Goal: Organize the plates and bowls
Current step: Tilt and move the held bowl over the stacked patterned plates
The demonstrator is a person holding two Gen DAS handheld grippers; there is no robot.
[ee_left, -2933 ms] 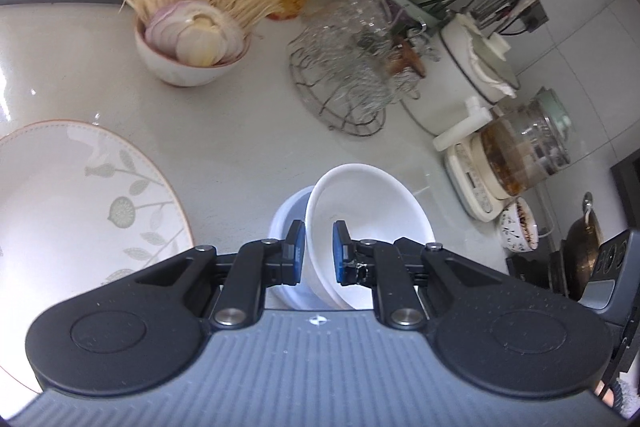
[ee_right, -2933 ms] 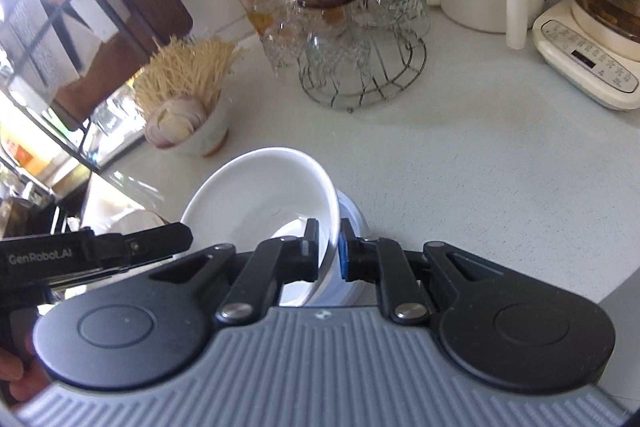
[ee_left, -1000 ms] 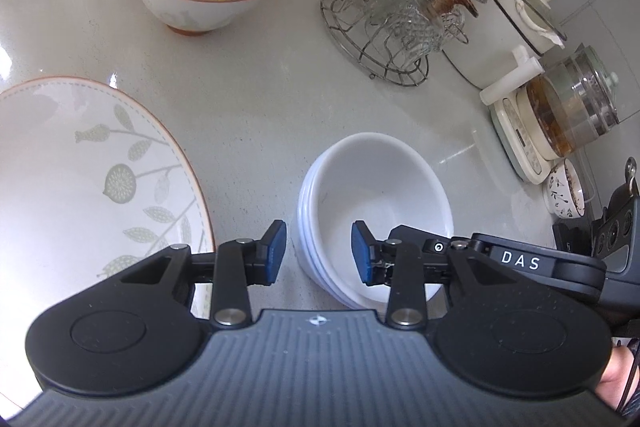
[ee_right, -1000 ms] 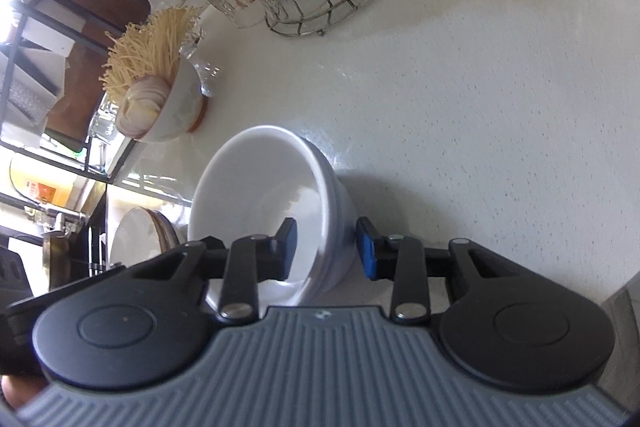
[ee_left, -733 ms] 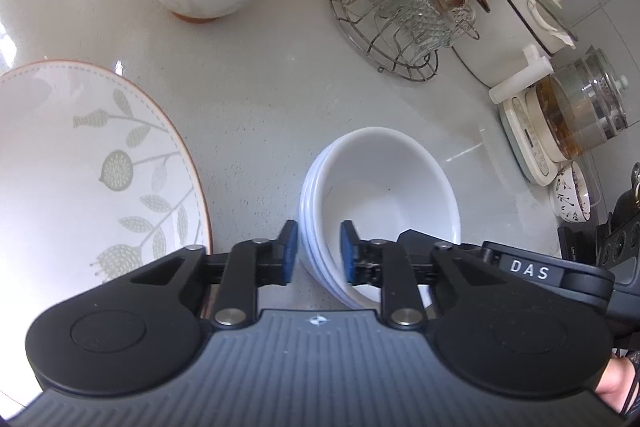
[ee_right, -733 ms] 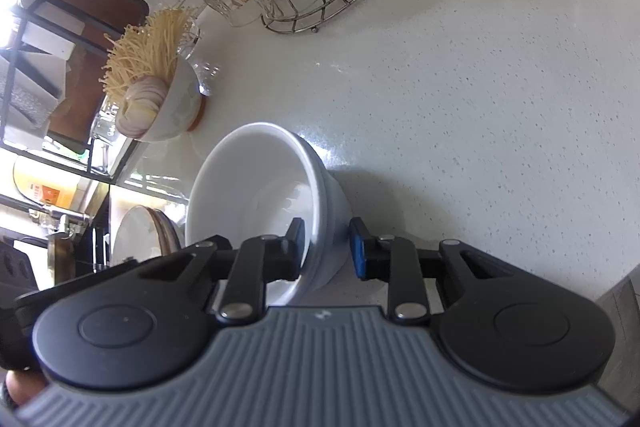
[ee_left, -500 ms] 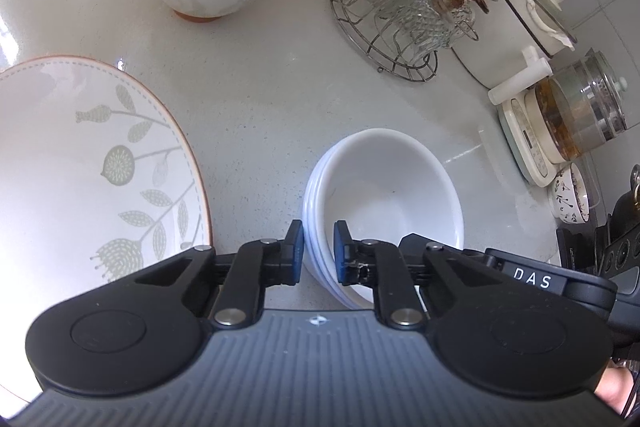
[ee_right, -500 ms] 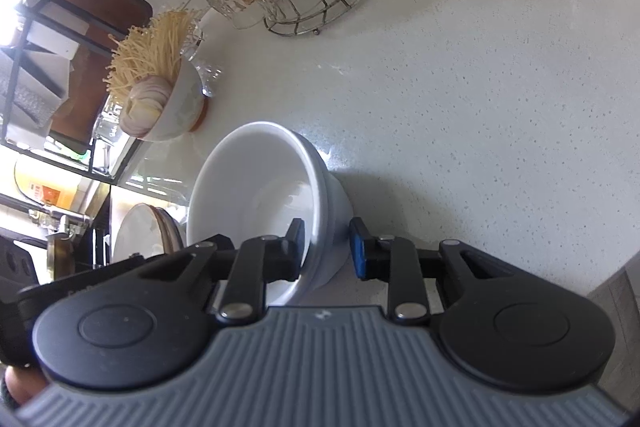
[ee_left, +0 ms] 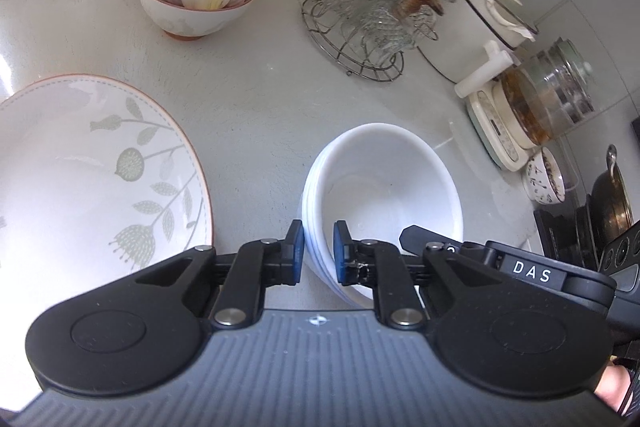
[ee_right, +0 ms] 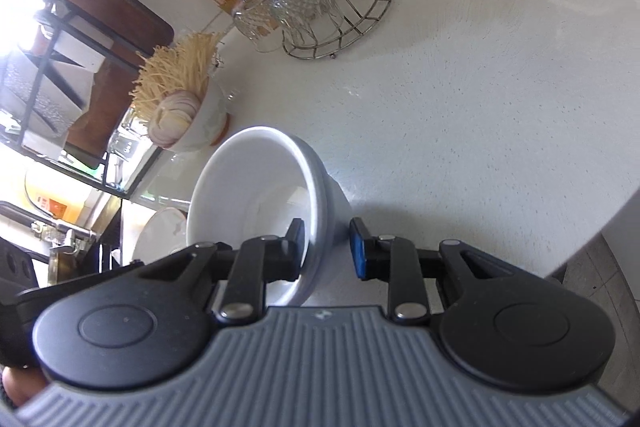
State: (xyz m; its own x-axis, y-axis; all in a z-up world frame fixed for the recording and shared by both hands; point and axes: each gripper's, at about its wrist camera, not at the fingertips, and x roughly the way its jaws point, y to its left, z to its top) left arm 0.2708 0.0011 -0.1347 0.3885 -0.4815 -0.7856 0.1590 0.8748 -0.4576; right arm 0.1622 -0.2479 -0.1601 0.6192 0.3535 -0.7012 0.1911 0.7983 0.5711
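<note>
bowls [ee_left: 384, 187], plate [ee_left: 80, 179] on countertop [ee_left: 248, 99]

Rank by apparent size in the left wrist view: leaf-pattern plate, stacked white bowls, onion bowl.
1. leaf-pattern plate
2. stacked white bowls
3. onion bowl, though it stands farther away, so its true size against the stack is unsure.

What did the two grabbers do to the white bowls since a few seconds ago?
The top white bowl, tilted before, now sits nested flat in the white bowl stack. The left gripper opened, then shut on the stack's near rim again. The right gripper has eased its jaws wider around the opposite rim. The leaf-pattern plate, onion bowl and glass rack stayed put.
</note>
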